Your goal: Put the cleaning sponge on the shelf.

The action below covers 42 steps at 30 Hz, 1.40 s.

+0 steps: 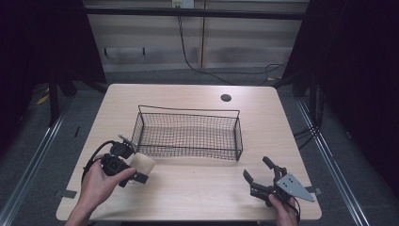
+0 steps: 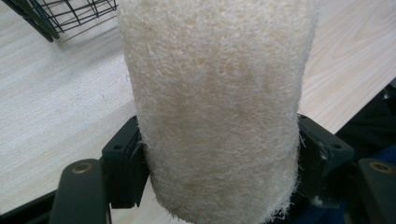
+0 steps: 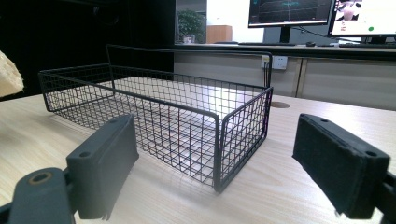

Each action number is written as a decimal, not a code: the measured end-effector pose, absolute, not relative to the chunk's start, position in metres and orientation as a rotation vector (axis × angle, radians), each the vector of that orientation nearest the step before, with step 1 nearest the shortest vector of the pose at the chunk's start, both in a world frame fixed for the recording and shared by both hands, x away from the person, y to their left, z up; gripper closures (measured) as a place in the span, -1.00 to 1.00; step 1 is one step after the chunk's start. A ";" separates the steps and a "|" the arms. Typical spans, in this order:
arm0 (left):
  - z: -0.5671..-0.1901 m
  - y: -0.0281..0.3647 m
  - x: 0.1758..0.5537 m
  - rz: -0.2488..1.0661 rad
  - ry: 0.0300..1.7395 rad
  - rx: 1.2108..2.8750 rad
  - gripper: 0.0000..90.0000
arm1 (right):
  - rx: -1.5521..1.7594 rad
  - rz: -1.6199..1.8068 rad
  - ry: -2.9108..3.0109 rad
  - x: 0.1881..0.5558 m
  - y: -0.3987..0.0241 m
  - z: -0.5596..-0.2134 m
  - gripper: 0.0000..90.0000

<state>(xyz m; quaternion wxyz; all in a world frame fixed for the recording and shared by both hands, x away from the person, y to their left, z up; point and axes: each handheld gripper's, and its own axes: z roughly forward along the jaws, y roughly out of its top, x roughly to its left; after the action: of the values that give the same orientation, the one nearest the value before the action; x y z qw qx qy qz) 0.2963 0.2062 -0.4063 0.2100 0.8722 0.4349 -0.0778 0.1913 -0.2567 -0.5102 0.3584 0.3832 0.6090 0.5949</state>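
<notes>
L gripper (image 1: 135, 170) jaws clamp loofah (image 2: 217, 107) nr basket (image 1: 188, 134).

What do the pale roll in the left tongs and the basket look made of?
Roll: seemingly dried loofah or similar plant fibre, matte cream, with a coarse, fuzzy, fibrous surface. Basket: thin metal wire, probably black-coated, in an open grid mesh on a thicker wire frame.

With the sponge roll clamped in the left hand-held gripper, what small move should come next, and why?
Probably lift and carry it right, over the basket rim. The left hand-held gripper grips the sponge roll just outside the basket's near left corner, and the basket looks empty.
</notes>
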 end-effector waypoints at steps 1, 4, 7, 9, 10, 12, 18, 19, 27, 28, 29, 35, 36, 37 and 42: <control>-0.405 0.206 0.296 -0.218 1.206 2.421 -0.36 | 0.988 1.532 1.569 0.191 -0.257 -0.510 -0.71; -0.399 0.207 0.294 -0.211 1.192 2.418 -0.36 | 0.988 1.530 1.569 0.191 -0.257 -0.510 -0.71; -0.395 0.206 0.293 -0.211 1.172 2.415 -0.36 | 0.991 1.529 1.568 0.191 -0.257 -0.510 -0.71; -0.392 0.206 0.292 -0.213 1.158 2.418 -0.36 | 0.991 1.529 1.568 0.191 -0.257 -0.510 -0.71; -0.388 0.206 0.292 -0.211 1.145 2.417 -0.36 | 0.992 1.529 1.567 0.191 -0.257 -0.510 -0.71; -0.387 0.206 0.292 -0.211 1.153 2.397 -0.35 | 0.992 1.529 1.566 0.191 -0.257 -0.510 -0.71; -0.377 0.207 0.294 -0.212 1.134 2.389 -0.35 | 0.994 1.528 1.564 0.191 -0.257 -0.510 -0.71; -0.376 0.206 0.294 -0.216 1.135 2.392 -0.36 | 0.993 1.529 1.565 0.191 -0.257 -0.510 -0.71; -0.368 0.206 0.301 -0.227 1.135 2.378 -0.36 | 0.991 1.531 1.561 0.190 -0.257 -0.510 -0.71; -0.366 0.206 0.302 -0.222 1.135 2.377 -0.36 | 0.991 1.529 1.557 0.191 -0.257 -0.510 -0.71; -0.360 0.205 0.304 -0.215 1.129 2.384 -0.36 | 0.994 1.530 1.558 0.191 -0.257 -0.510 -0.71; -0.352 0.201 0.312 -0.189 1.142 2.403 -0.35 | 0.994 1.530 1.558 0.191 -0.257 -0.510 -0.71; -0.350 0.200 0.314 -0.188 1.149 2.399 -0.35 | 0.994 1.529 1.557 0.191 -0.257 -0.510 -0.71; -0.349 0.199 0.315 -0.191 1.151 2.396 -0.35 | 0.991 1.530 1.556 0.191 -0.257 -0.510 -0.71; -0.341 0.195 0.322 -0.181 1.150 2.397 -0.35 | 0.994 1.531 1.558 0.191 -0.257 -0.510 -0.71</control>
<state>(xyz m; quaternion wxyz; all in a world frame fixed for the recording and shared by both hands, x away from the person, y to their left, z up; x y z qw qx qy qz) 0.3216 0.1949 -0.3407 0.2361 0.8740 0.4195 -0.0659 0.1907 -0.2567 -0.5103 0.3626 0.3860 0.6050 0.5946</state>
